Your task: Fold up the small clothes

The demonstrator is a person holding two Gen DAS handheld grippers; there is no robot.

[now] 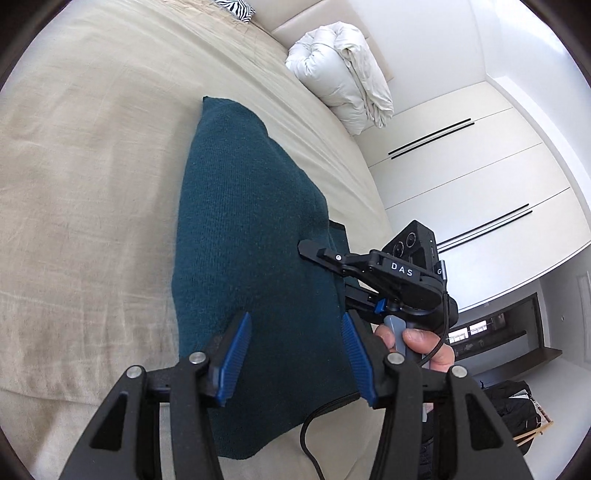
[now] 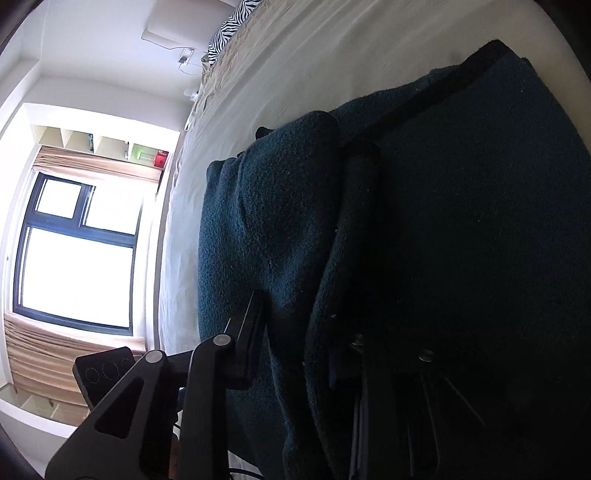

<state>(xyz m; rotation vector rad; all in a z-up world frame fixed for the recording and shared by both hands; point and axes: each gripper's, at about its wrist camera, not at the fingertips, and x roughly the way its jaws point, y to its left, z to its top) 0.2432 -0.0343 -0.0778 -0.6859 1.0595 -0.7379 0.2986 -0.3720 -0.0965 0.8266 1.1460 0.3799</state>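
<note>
- The left gripper (image 1: 295,358) hangs just above the near end of a teal knitted garment (image 1: 251,229), its blue pads (image 1: 232,363) parted with only cloth showing in the gap below and nothing clamped.
- Just beside it, a hand (image 1: 417,349) squeezes the grey trigger of the right gripper (image 1: 314,249), whose black fingers lie over the garment's right edge.
- In the right wrist view, that gripper (image 2: 295,332) is closed narrow on a raised fold of the garment (image 2: 269,221), cloth draping over and hiding its right finger.
- The garment lies lengthwise on a beige bedsheet (image 1: 92,166).
- Farther off, a rolled white duvet (image 1: 343,77) rests at the bed's far edge, near a zebra-print pillow (image 1: 236,8).
- Beyond stand white wardrobe doors (image 1: 472,177) and a bright window (image 2: 79,254).
</note>
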